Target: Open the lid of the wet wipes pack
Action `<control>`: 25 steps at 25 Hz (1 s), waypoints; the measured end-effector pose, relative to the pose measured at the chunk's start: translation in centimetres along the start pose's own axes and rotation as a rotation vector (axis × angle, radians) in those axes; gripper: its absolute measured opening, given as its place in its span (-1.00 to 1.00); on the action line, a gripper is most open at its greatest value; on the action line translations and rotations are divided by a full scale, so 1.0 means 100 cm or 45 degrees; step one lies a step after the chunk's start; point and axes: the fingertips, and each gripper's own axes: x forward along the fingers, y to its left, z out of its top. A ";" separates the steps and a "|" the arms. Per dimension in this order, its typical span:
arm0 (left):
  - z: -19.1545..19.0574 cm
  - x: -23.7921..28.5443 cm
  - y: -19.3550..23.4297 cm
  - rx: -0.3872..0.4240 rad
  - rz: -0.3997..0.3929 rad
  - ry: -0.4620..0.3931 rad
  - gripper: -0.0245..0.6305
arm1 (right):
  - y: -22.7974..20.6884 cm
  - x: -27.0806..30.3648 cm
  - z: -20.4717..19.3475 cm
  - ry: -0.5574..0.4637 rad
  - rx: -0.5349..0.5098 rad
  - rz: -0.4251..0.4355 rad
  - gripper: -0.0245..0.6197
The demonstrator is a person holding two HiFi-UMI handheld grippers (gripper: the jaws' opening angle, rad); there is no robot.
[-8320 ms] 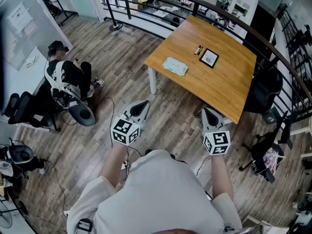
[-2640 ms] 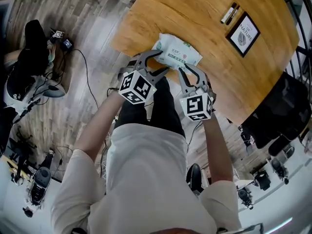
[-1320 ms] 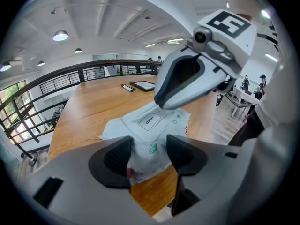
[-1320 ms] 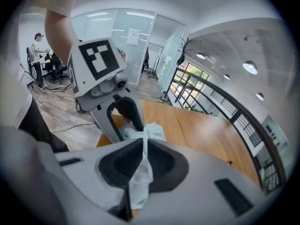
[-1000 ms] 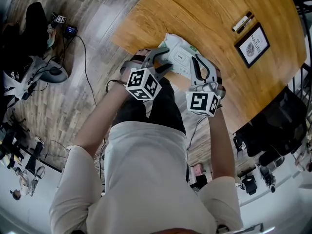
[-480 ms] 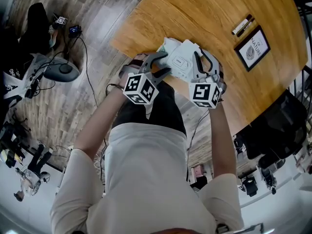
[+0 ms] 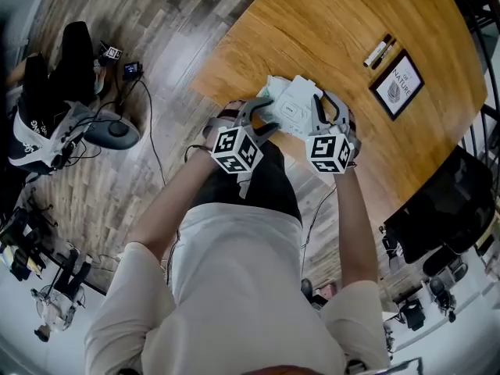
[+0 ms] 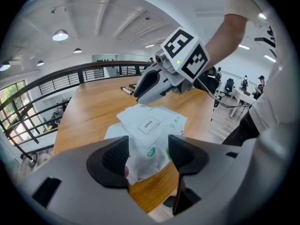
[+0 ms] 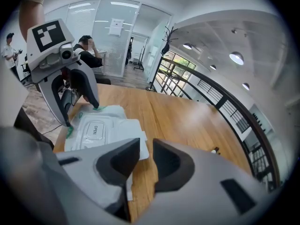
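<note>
The wet wipes pack (image 7: pixel 275 94) lies at the near corner of the bench (image 7: pixel 328 22). Its near end is just beside the bench edge, w/ the floor (image 7: pixel 156 69) below that edge. Beyond the fingers of both grippers there is open wood, i.e. free room to move. A framed picture (image 7: pixel 397 84) & two markers (image 7: pixel 377 51) lie well apart, to the far right of the right fingers, & a railing (image 8: pixel 93 71) runs behind the far edge. Both grippers are held side by side in front of the body, tilted down & forward toward the pack. The left gripper (image 8: pixel 149 153) is at the pack's near-left end & the right gripper (image 9: pixel 146 154) is at its right side. The left fingers (image 8: pixel 115 156) stand wide apart & have just been opening. The near end of the pack is btw. them, w/ the tips at its two side edges. The right fingers (image 9: pixel 119 161) are nearly together, only a narrow gap, & a thin white edge of the lid (image 9: pixel 101 130) passes btw. them, so they hold it. The lid, w/ a small "OPEN" label, looks lifted a little from the pack on the side toward the right fingers. The rest of it rests on the pack, just ahead of the left fingers.
</note>
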 end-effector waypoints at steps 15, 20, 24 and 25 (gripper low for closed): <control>0.062 -0.124 -0.016 0.030 0.070 -0.144 -0.33 | 0.009 -0.147 0.063 -0.073 0.251 -0.064 -0.70; 0.081 -0.161 -0.023 -0.047 0.078 -0.220 -0.39 | 0.013 -0.193 0.077 -0.131 0.357 -0.110 -0.72; 0.094 -0.182 -0.027 -0.101 0.113 -0.242 -0.47 | 0.018 -0.224 0.084 -0.199 0.411 -0.126 -0.78; 0.097 -0.186 -0.028 -0.114 0.123 -0.247 -0.49 | 0.018 -0.231 0.084 -0.210 0.414 -0.131 -0.79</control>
